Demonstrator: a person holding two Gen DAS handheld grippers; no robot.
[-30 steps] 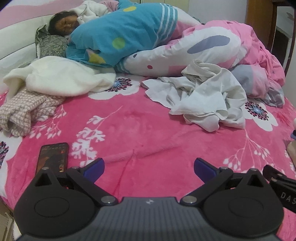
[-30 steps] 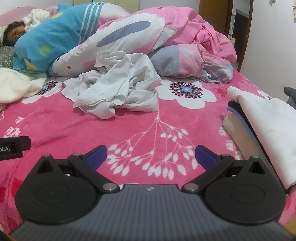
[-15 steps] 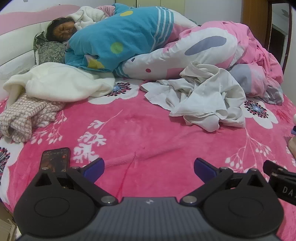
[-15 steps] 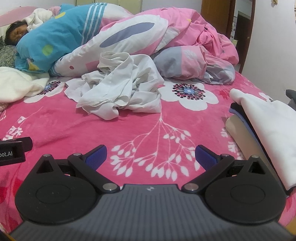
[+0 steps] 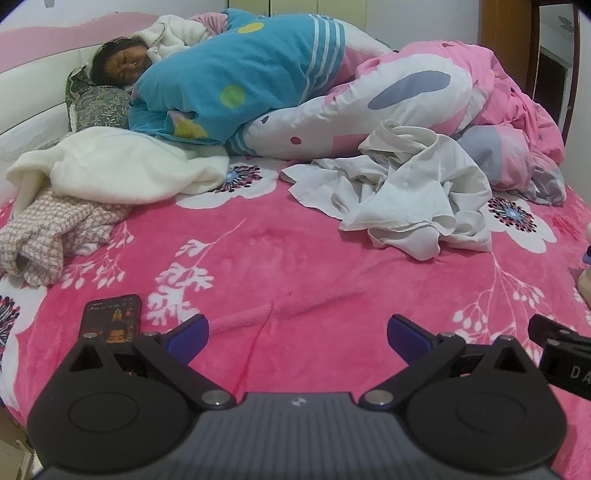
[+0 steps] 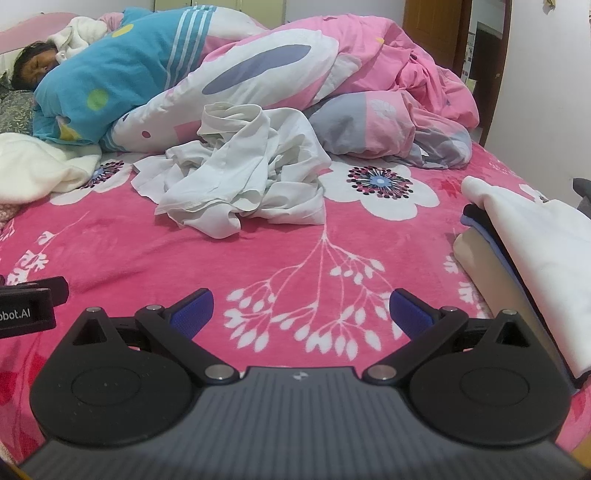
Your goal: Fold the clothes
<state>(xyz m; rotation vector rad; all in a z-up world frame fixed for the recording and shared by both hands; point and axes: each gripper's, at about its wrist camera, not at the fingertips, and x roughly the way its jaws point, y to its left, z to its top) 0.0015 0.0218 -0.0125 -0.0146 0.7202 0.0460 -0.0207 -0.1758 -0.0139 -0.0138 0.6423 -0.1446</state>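
Observation:
A crumpled white garment (image 5: 402, 195) (image 6: 243, 181) lies in a heap on the pink flowered blanket (image 5: 295, 266) (image 6: 288, 243), toward the far side of the bed. My left gripper (image 5: 297, 334) hovers open over the near part of the blanket, well short of the heap, with nothing between its blue pads. My right gripper (image 6: 301, 312) is open too and holds nothing, a little to the right of the left one. A stack of folded clothes (image 6: 524, 251) with a white piece on top sits at the right edge.
A person (image 5: 122, 62) sleeps under a blue and pink quilt (image 5: 258, 81) along the far side. A white fleece (image 5: 122, 166) and a checked garment (image 5: 48, 232) lie at the left. A phone (image 5: 110, 317) rests near my left fingers. A wooden door (image 6: 432, 33) stands behind.
Both grippers have drifted slightly forward and the views have shifted a little; the heap looks marginally nearer. Both stay open and nothing on the bed has moved.

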